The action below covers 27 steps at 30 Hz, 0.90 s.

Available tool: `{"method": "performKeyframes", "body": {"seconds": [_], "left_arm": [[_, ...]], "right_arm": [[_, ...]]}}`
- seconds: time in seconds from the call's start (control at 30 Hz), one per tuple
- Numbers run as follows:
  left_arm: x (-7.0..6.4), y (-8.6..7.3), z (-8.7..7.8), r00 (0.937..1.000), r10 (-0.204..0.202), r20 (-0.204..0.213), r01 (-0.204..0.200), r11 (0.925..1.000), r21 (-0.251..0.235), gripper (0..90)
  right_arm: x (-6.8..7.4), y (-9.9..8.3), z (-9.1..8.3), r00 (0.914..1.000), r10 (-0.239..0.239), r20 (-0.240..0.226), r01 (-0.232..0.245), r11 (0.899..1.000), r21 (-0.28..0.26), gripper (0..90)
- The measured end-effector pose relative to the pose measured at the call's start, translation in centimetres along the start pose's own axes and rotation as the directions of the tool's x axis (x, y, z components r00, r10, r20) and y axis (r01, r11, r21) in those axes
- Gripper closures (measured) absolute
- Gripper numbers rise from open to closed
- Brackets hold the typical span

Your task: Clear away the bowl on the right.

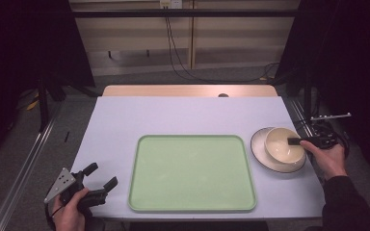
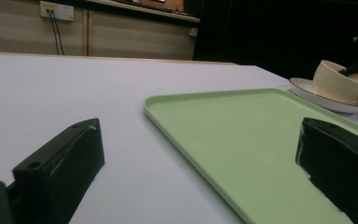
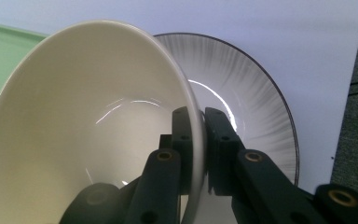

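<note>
A cream bowl (image 1: pixel 283 145) rests tilted on a white plate with a dark rim (image 1: pixel 260 149) at the table's right side. My right gripper (image 1: pixel 296 141) is shut on the bowl's right rim, one jaw inside and one outside. The right gripper view shows the bowl (image 3: pixel 88 126), the plate (image 3: pixel 256 107) and my gripper (image 3: pixel 199 126) pinching the rim. A pale green tray (image 1: pixel 191 172) lies in the middle, bare. My left gripper (image 1: pixel 101 177) hangs open at the front left corner, holding nothing. The left gripper view shows the tray (image 2: pixel 242 140) and, far off, the bowl (image 2: pixel 340 81).
The white table top (image 1: pixel 183 115) has free room behind and left of the tray. Its front edge runs just below the tray. Cables (image 1: pixel 178 53) hang down the wall behind. Dark frame posts stand at both sides.
</note>
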State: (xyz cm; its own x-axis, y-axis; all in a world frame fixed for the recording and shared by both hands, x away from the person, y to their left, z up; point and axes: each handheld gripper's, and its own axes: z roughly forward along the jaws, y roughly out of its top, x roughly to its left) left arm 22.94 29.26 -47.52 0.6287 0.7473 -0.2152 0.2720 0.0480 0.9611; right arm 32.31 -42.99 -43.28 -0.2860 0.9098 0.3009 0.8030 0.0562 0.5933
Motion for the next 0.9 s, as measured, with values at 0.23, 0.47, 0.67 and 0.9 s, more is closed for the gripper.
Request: {"method": "performKeyframes", "body": {"seconds": [0.23,0.47,0.67,0.9], "left_arm": [[0.0,0.0,0.0,1.0,0.004,0.003,-0.004,1.0,0.004,1.1],[0.0,0.0,-0.1,1.0,0.002,0.004,-0.002,1.0,0.002,1.1],[0.0,0.0,-0.1,1.0,0.002,0.003,-0.002,1.0,0.002,1.1],[0.0,0.0,-0.1,1.0,0.003,0.006,-0.003,1.0,0.0,1.1]], "right_arm": [[0.3,0.1,-0.4,0.9993,-0.013,-0.034,0.012,1.0,-0.029,83.4],[0.7,0.2,-0.8,0.9981,-0.037,-0.049,0.034,0.998,-0.058,83.4],[0.7,0.4,-1.7,0.9974,-0.032,-0.064,0.025,0.994,-0.102,83.3],[1.0,0.6,-2.4,0.9955,-0.039,-0.087,0.027,0.99,-0.137,83.3]]}}
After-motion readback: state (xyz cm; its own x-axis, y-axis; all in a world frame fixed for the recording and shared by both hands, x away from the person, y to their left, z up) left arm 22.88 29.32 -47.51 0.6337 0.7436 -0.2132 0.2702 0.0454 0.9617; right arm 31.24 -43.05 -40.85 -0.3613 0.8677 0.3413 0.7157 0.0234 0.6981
